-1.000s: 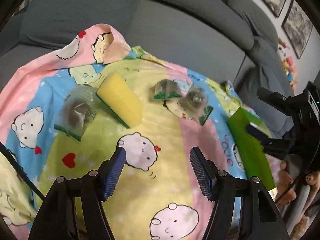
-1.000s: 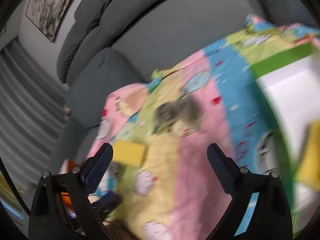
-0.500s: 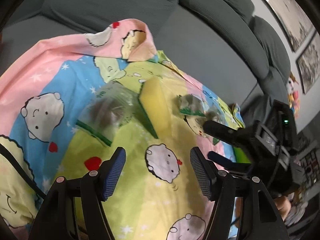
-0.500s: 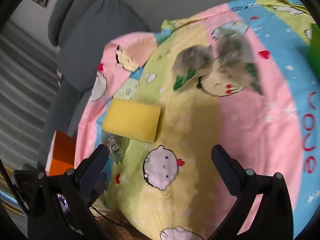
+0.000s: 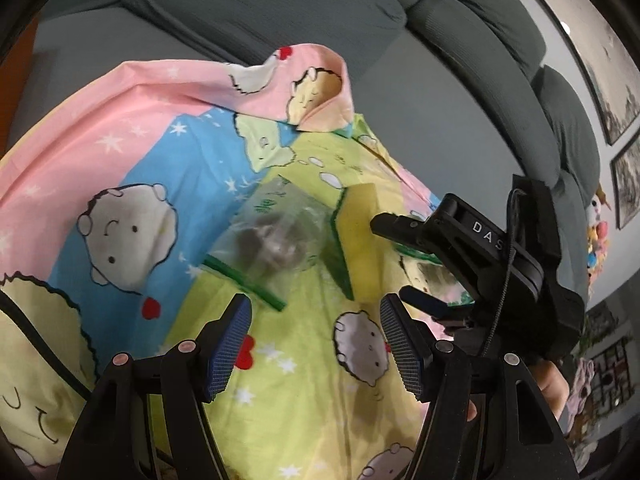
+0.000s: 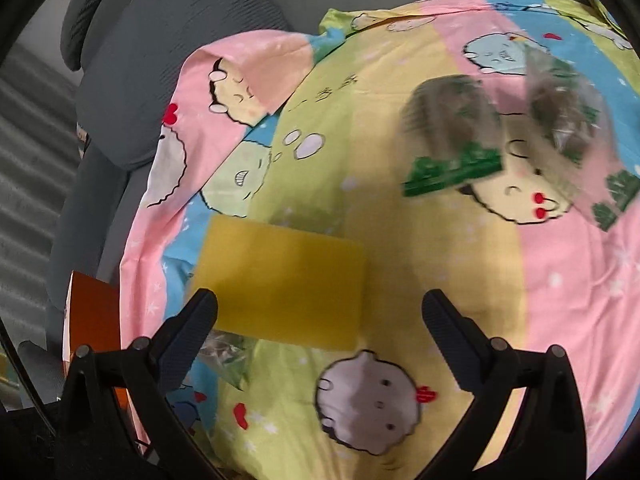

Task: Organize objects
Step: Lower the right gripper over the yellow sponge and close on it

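A yellow sponge [image 6: 280, 284] with a green underside lies on the cartoon-print sheet [image 6: 552, 288]. My right gripper [image 6: 320, 312] hovers wide open just above it, nothing between its fingers. In the left wrist view the same sponge [image 5: 360, 240] sits beside a clear zip bag [image 5: 272, 240] with a green seal and dark contents. My left gripper [image 5: 314, 336] stands half open and empty, a little short of that bag. The right gripper [image 5: 400, 260] reaches in from the right over the sponge. Two more clear bags [image 6: 452, 136] [image 6: 568, 120] with green seals lie further off.
The sheet covers a grey sofa [image 5: 280, 4] with a folded-up pink corner [image 5: 320, 92]. An orange box [image 6: 94, 308] stands off the sheet's left edge. A hand [image 5: 554, 384] holds the right gripper. Framed pictures [image 5: 628, 184] hang on the wall.
The right gripper swung left and down from the green-edged tray to above the sponge, opening a little wider. The left gripper shifted left and rolled, bringing the single bag closer.
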Demonstrator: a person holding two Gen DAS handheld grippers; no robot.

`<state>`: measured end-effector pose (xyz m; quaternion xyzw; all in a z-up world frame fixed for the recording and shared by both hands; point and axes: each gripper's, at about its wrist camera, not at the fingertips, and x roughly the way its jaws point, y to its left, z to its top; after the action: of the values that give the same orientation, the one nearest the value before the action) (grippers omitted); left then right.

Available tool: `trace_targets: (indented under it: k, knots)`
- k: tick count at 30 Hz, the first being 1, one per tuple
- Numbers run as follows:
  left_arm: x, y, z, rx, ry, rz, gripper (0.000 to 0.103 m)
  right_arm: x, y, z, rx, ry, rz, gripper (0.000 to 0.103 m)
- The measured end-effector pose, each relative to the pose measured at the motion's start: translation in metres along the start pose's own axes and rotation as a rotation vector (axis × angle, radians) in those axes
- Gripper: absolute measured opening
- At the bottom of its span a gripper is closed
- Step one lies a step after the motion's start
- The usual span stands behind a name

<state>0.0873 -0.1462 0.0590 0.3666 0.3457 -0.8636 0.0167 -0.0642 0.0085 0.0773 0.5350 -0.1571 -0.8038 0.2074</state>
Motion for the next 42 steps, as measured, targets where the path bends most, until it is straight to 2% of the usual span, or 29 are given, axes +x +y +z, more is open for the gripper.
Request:
trace_targets:
  k: [8,14,19,24,26,28,33,38,42]
  knots:
    - [0.005,0.003,0.002,-0.014,0.027,0.004,0.067,0.015,0.014,0.003,-0.024,0.027,-0.009,0.102]
    - [0.007,0.005,0.001,-0.01,0.035,0.008,0.067,0.013,0.014,0.007,0.012,0.023,0.045,0.102]
    - [0.01,0.002,0.0,0.0,0.04,0.021,0.067,0.012,0.012,0.013,0.101,0.006,0.011,0.102]
    - [0.012,-0.002,-0.002,0.023,0.051,0.026,0.067,0.032,0.023,0.013,0.063,0.041,-0.039,0.102]
    - [0.012,-0.002,-0.002,0.021,0.05,0.027,0.067,0.036,0.022,0.011,0.052,0.029,-0.071,0.096]
    - [0.013,-0.001,-0.002,0.016,0.049,0.027,0.067,0.034,0.021,0.009,0.037,0.007,-0.061,0.092]
    - [0.011,-0.005,-0.004,0.037,0.043,0.017,0.067,0.013,0.015,0.005,0.0,-0.02,-0.088,0.089]
    - [0.013,-0.011,-0.008,0.07,0.047,0.029,0.067,-0.033,-0.002,-0.004,-0.024,-0.056,-0.084,0.089]
    - [0.016,-0.016,-0.012,0.083,0.062,0.019,0.067,-0.06,-0.017,-0.014,-0.076,-0.037,-0.109,0.09]
